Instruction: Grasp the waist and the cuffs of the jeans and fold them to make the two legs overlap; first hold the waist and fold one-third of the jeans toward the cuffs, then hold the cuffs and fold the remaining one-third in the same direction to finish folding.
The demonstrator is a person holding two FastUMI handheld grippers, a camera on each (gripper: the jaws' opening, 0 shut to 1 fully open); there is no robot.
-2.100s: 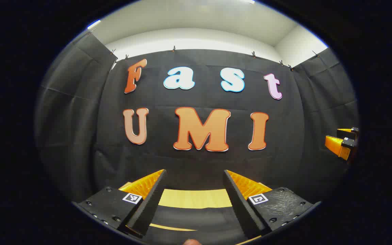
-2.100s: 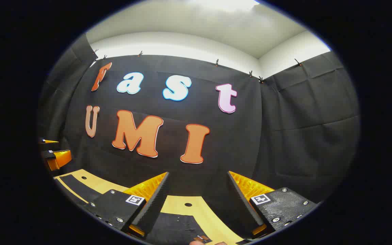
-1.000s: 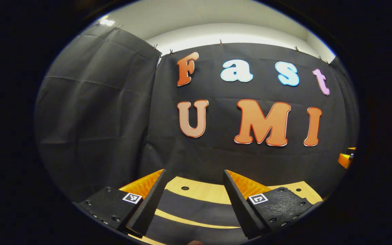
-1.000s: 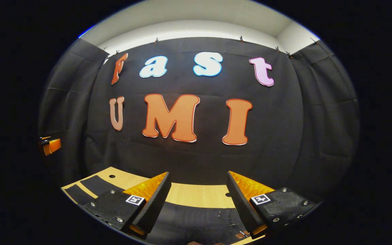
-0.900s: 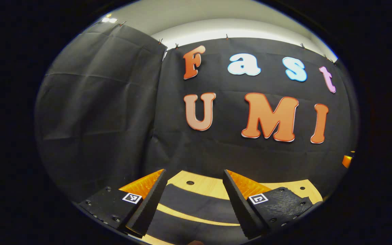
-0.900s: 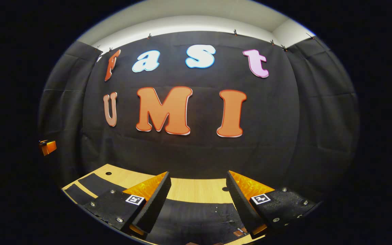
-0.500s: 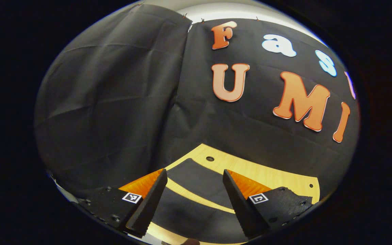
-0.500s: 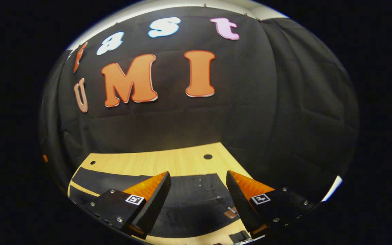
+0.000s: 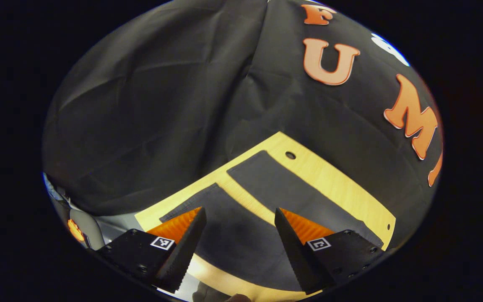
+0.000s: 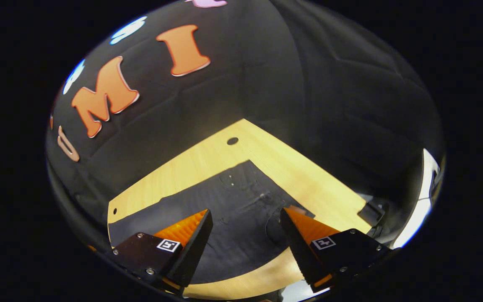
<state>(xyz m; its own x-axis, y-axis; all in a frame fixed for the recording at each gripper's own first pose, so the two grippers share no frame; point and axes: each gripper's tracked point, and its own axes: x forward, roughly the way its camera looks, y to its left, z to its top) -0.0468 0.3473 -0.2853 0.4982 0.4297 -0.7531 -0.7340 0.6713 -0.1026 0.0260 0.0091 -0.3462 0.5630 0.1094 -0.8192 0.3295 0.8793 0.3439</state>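
On the table [image 9: 329,178] in the left gripper view lie the jeans [image 9: 241,235], dark and spread flat, their two legs running apart with a strip of pale wood between them. One leg ends in a square cuff [image 9: 262,161] near a small hole in the tabletop; the other leg's end sits nearer the table's close corner. Above this cloth the left gripper [image 9: 240,218] hangs with its jaws wide open, nothing between them, the nearer leg showing in the gap. Its fingers [image 9: 185,247] do not appear to touch the fabric, though contact at the tips is hard to judge. Behind the table the booth's black cloth wall [image 9: 162,105] hangs in folds.

Across in the right gripper view, the waist end of the jeans [image 10: 241,209] lies flat on the table [image 10: 292,167], with pocket stitching, small rivets and a brownish patch [image 10: 298,208] just beside the right-hand finger. The waist edge runs close to a table corner, pale wood showing on both sides of it. Over this part the right gripper [image 10: 245,218] is held, jaws wide open and empty, with the dark denim seen between them. Whether its tips rest on the cloth cannot be told. Past the far table edge a dark bracket-like object [image 10: 373,209] stands low, beside a bright white strip.
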